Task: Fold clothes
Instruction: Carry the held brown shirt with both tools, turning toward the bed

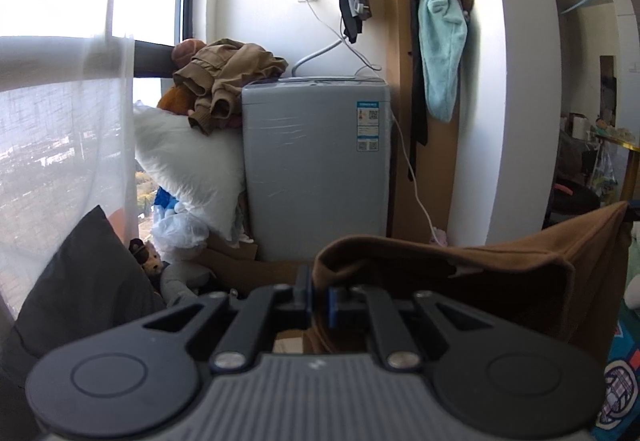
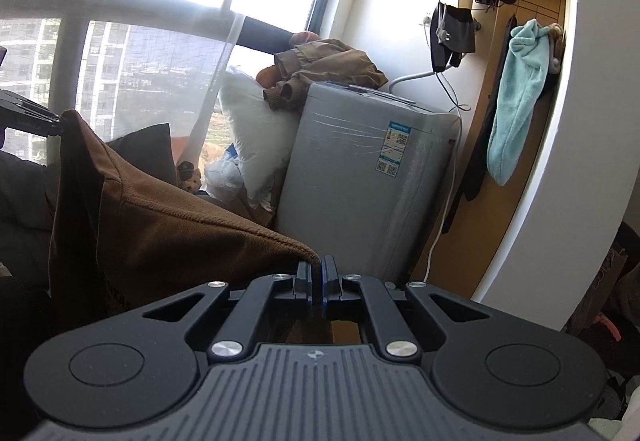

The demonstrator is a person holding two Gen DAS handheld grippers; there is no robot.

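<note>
Left wrist view: both jaws pinch the brown garment [image 1: 500,273], stretched between them.

Left gripper [image 1: 319,301] pinches the near edge of a brown garment [image 1: 480,273], held up and stretched off to the right. Behind it a grey washing machine [image 1: 316,165] with a tan jacket [image 1: 228,77] heaped on its left, white pillow [image 1: 188,161] leaning against it. Mint towel [image 1: 442,45] hangs on the wall panel.
</note>
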